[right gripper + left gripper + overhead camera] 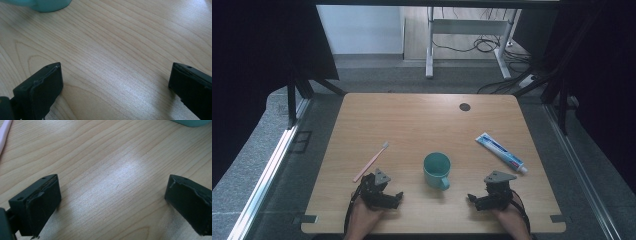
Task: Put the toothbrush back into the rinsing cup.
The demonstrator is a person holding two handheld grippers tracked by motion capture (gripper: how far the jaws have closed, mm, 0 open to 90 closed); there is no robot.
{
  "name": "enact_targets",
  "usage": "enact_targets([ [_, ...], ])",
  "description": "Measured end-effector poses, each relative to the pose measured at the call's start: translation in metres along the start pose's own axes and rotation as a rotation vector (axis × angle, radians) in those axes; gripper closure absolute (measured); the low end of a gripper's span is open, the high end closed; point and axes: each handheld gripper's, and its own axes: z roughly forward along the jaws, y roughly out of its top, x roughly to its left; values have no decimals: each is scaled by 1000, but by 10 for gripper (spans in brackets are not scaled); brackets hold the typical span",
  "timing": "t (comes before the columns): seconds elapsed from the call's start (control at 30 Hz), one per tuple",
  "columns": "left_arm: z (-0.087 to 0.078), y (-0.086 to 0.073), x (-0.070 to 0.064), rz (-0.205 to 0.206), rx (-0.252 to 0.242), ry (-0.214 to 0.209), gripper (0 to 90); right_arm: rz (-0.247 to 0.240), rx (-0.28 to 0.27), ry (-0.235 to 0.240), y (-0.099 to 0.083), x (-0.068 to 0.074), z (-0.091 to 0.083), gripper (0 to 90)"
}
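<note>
High view: both tongs rest at the near edge of the desk [422,115], left tongs [398,198] beside a pink toothbrush [371,161], right tongs [472,199] near a toothpaste tube [501,152], a teal mug [437,170] between. Left gripper view: jaws wide apart over bare wood. Right gripper view: jaws likewise apart, empty. Nothing grasped yet; next likely a reach forward to the toothbrush.

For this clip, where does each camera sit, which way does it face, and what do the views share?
High view: above the person's side, looking forward and down on the table; forearms, left gripper, right gripper.
Left gripper view: on the left gripper, facing bare tabletop; jaws wide apart.
Right gripper view: on the right gripper, likewise; jaws wide apart.
Shared: the teal mug edges both gripper views' tops; the pink toothbrush edges the left one.
</note>
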Motion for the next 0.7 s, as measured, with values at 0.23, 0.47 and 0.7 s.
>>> enact_targets([
  [0.23,0,0,0,0,0,0,8,0,0,0,0,0,0,0],
  [0.47,-1,2,-1,10,3,-7,38,0,0,0,0,0,0,0],
  [0.7,-3,4,-3,21,2,-11,57,0,0,0,0,0,0,0],
])
